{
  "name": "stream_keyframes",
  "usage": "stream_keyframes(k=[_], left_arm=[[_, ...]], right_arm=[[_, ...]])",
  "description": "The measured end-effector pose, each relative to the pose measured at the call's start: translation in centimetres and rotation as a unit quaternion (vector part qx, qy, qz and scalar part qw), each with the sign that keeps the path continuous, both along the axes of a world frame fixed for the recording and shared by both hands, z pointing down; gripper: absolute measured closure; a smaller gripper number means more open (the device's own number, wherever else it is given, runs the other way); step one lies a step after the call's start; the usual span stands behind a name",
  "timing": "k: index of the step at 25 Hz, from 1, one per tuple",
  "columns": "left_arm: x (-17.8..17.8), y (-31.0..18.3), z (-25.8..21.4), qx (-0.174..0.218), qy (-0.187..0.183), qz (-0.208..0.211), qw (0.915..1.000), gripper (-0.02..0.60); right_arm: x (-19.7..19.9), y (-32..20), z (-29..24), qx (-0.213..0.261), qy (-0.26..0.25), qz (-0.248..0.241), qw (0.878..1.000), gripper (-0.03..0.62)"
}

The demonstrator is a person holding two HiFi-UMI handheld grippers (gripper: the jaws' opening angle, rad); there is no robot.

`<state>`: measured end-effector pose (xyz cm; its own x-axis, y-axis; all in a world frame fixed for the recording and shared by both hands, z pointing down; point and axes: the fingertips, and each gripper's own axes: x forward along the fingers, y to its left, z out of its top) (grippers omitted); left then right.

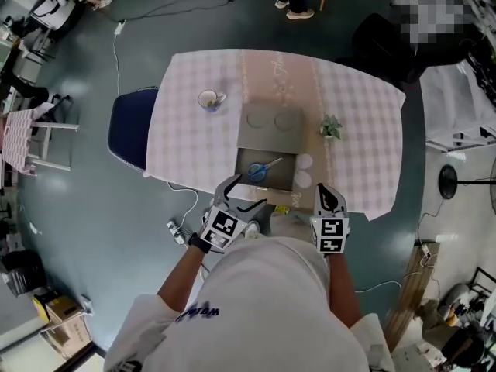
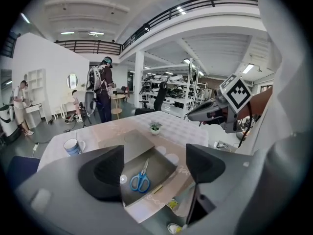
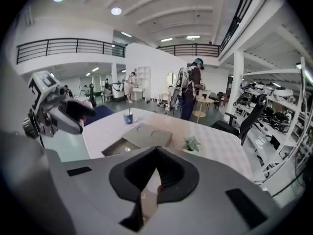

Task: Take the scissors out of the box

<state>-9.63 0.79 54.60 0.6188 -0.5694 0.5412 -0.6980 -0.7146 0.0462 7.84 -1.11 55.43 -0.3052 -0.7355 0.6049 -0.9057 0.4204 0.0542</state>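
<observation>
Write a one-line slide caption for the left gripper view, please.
Open left gripper facing the open box on the checked table, blue-handled scissors lying inside.

White T-shirt (image 1: 287,301), dark blue lettering (image 1: 203,312) on its left side. Black band (image 1: 198,242) at left wrist. Grey-white left claw (image 1: 246,194), right claw (image 1: 325,192); black-and-white marker cubes (image 1: 225,227).

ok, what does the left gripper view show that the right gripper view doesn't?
Left gripper view only: the blue-handled scissors lying in the open box, seen between the left gripper jaws, which stand apart and empty. The right gripper shows at the right.
Right gripper view only: the right gripper's jaws closed together on nothing, with the left gripper off to the left. The scissors do not show in the box.
Both: the checked table, the box with its lid folded back, the mug and the small plant.
</observation>
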Motion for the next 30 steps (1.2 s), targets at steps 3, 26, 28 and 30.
stream_keyframes(k=[3,26,28,30], left_arm=[[-1.1,-0.3,1.8,-0.015,-0.017,-0.016,0.9996,0.187],[-1.5,-4.8,17.0,-0.146,-0.116,-0.088,0.9786,0.236],[-1.0,-5.1,17.7,-0.149,-0.124,-0.074,0.9782,0.238],[-0.7,-5.1,18.6,-0.154,-0.137,-0.06,0.9766,0.244]], right_arm=[[2.1,0.8,6.5,-0.071,0.056,-0.014,0.996,0.591],[10.0,3.2,23.4,-0.313,0.034,-0.07,0.947,0.589],[9.9,3.2,23.5,-0.308,0.035,-0.085,0.947,0.589],[9.8,3.3,23.7,-0.313,0.032,-0.092,0.945,0.589]])
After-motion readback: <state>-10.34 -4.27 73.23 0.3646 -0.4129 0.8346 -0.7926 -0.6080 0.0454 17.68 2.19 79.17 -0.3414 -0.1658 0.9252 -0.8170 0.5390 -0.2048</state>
